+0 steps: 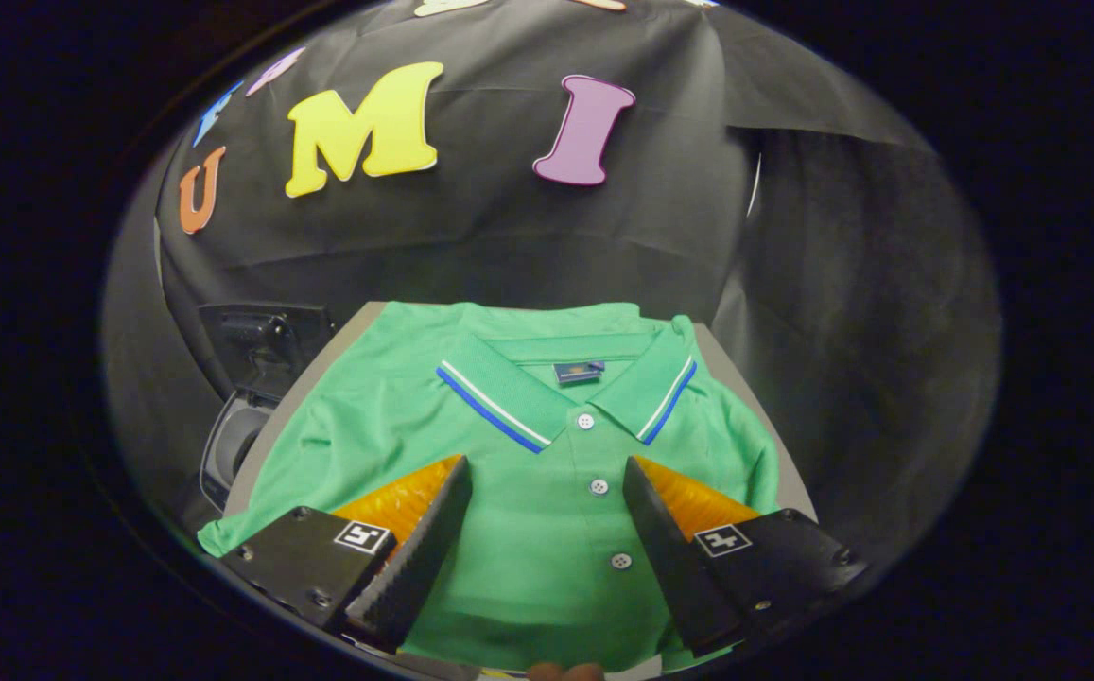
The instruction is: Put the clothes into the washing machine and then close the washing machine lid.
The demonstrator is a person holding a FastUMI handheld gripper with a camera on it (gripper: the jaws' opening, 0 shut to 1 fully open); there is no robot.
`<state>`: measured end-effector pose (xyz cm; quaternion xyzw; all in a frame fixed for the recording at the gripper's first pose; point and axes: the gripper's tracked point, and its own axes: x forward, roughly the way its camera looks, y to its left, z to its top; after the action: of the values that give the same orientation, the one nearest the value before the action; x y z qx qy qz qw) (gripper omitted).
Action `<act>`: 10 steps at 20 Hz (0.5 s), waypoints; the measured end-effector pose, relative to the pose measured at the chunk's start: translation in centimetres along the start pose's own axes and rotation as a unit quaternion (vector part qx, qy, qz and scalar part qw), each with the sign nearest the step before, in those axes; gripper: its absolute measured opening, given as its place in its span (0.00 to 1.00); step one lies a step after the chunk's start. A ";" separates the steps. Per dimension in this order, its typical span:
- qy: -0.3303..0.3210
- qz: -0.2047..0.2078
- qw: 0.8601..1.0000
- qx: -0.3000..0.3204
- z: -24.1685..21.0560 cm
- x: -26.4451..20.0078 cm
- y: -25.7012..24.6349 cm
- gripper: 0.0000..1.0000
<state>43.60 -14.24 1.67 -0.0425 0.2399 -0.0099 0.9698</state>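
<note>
Gripper (542, 487) is hovering over the green polo shirt (528, 454) with its fingers spread wide — nothing between them but air, not touching fabric as far as I can judge. The shirt is lying flat and folded on the tabletop (272, 435), collar pointing away from the fingers, button placket running straight down the gap between them. One shirt, three buttons showing, one label inside the collar.

Washing machine (244, 397) is sitting just off the shirt's left sleeve side, below the tabletop edge, lid looking raised — one machine, the opening only partly in view.

Handling: the shirt is looking light, soft and floppy, so it's going to unfold and drape once lifted. I'd be pinching a bunched fold near the chest, around the placket, so both layers come up together — a single-layer pinch is likely leaving the rest dragging. The collar is the stiffer bit, a decent alternative hold. Nothing fragile; slip risk looks low.
</note>
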 end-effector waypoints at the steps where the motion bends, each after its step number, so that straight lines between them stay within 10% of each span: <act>1: 0.002 0.001 1.000 0.007 0.0 0.0 0.1 1.00; 8: 0.043 -0.002 0.999 0.015 -0.4 -0.2 0.8 0.96; 10: 0.043 -0.005 0.999 -0.001 -0.5 0.0 0.7 0.54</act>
<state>43.40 -13.55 1.16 -0.0443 0.2813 -0.0163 0.9585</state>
